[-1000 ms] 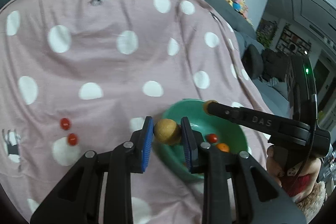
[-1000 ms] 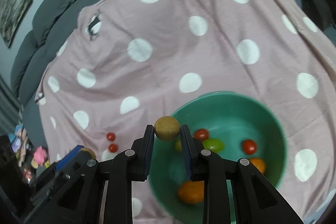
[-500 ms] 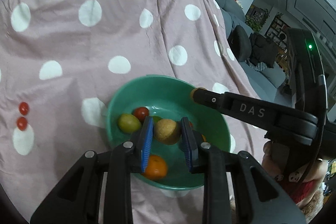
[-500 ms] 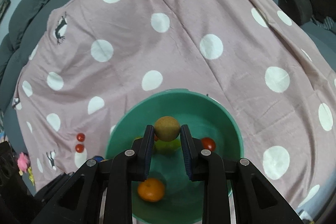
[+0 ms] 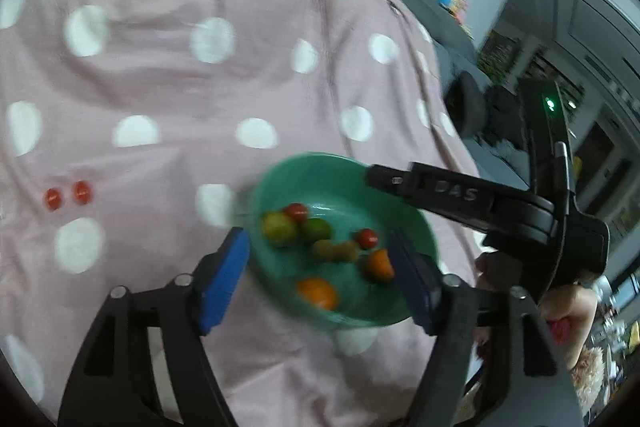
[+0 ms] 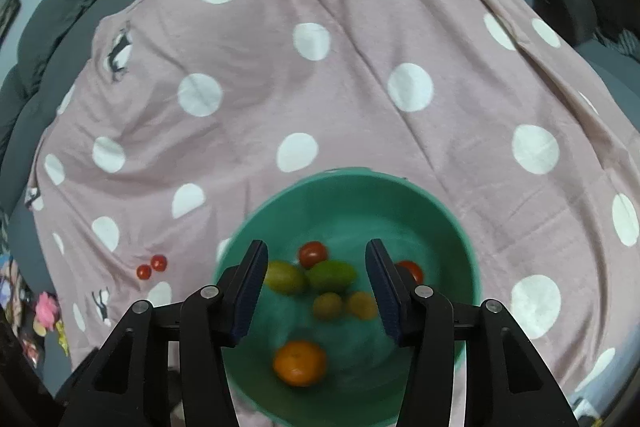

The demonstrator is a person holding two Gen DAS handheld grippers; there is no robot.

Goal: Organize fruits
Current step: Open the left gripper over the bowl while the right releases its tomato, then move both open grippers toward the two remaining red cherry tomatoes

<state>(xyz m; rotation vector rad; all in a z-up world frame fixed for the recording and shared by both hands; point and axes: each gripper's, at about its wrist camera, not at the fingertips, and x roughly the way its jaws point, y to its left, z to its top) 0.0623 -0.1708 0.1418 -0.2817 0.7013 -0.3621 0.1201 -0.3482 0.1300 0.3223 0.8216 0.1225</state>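
While both hand-held grippers (image 5: 320, 271) (image 6: 316, 291) open, empty, above bowl (image 6: 448, 215): 2 brown fruits (image 6: 344, 305) inside.

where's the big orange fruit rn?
In the green bowl, the orange fruit lies nearest the camera in the right wrist view, apart from the green and brown fruits.

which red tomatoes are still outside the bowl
The two small red tomatoes lying side by side on the polka-dot blanket, left of the green bowl; the other red ones sit inside it.
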